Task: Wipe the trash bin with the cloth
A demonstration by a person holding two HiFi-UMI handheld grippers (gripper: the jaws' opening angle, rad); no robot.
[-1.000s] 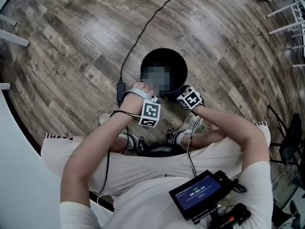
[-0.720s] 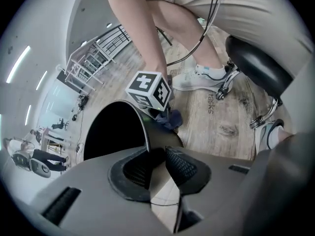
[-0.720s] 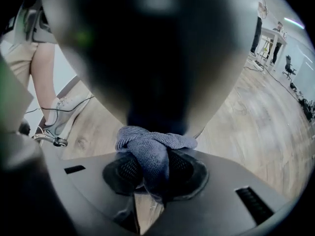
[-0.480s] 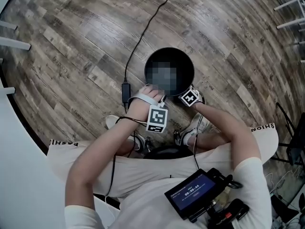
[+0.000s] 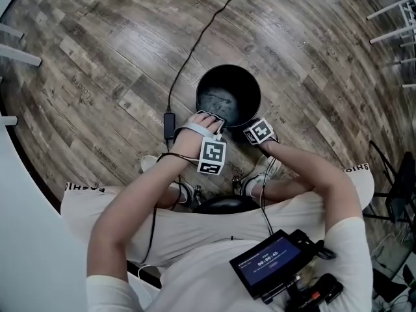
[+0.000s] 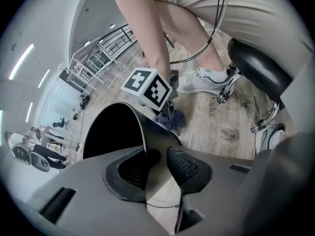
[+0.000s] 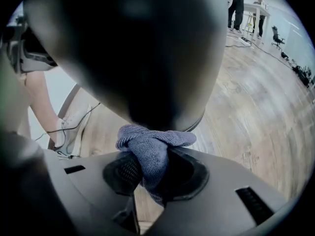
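On the floor ahead of the stool [image 5: 221, 205]: bin [image 5: 250, 90] is standing upright, mouth up, long axis running vertical.
Cloth [image 7: 152, 144]: blue-grey, bunched, sitting against the bin's outer wall, low down, on the side nearest the person.
Right gripper [image 7: 147, 170]: jaws are clamping the cloth. The bunch is sticking out past the pads toward the wall and, as far as I can judge, touching it.
Left gripper [image 6: 157, 160]: jaws are straddling the rim, one inside, one outside. They have just been opening. The wall is standing between them and the outer pad is appearing clear of it, so they are not gripping.
Key relation: wall is lying straight ahead of the cloth and curving away to both sides. The right gripper is working the wall, with the left gripper sitting just beside it at the rim.
Next move (judgement): stroke is likely running up, down or round the wall, with the cloth pressing inward.
Risk (judgement): with the left jaws loosening, the bin may be sliding or tipping away under the push.
Around: cable [image 5: 195, 47] is trailing across the floor to an adapter [image 5: 168, 120] just left of the bin. Shoes [image 5: 266, 168] are resting near its base.
In the way: nothing is blocking the near wall. The cable and adapter are crowding the left side, and the far side is facing away from both grippers.
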